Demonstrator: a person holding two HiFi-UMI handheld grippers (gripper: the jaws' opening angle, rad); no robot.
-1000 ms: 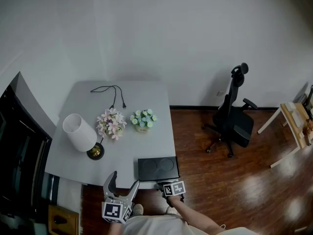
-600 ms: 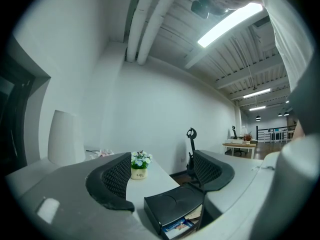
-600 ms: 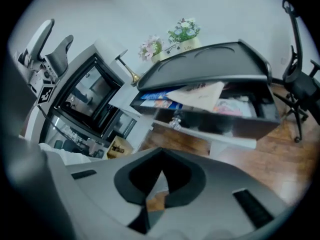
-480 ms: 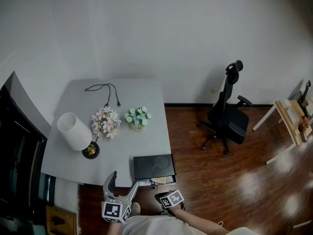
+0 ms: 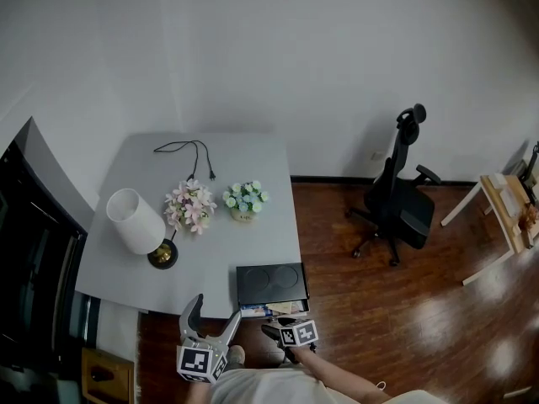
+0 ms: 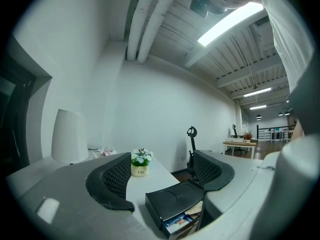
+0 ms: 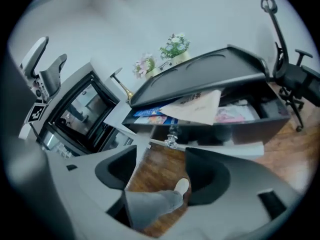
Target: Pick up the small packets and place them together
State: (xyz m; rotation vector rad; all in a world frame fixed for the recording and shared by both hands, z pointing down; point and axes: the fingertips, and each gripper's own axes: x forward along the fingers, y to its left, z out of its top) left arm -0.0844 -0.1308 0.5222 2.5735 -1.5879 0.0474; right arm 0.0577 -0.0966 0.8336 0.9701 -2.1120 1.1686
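Drawer point(image 7: 215, 129) now slid out vs. before, packets point(image 7: 192, 106) showing; R gripper point(image 7: 161, 154) opening jaws off knob point(image 7: 172, 141), empty, L gripper point(image 6: 159, 171) agape, idle; next: reach in, pinch one.

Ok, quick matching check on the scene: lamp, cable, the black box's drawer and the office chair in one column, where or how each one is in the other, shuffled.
1. white lamp
2. black cable
3. drawer of the black box
4. office chair

a. on the wooden floor, right of the table
b. pulled out, packets showing inside
c. left part of the table, beside the pink flowers
d. far part of the table, lying loose

Pairs: 1-c, 2-d, 3-b, 4-a
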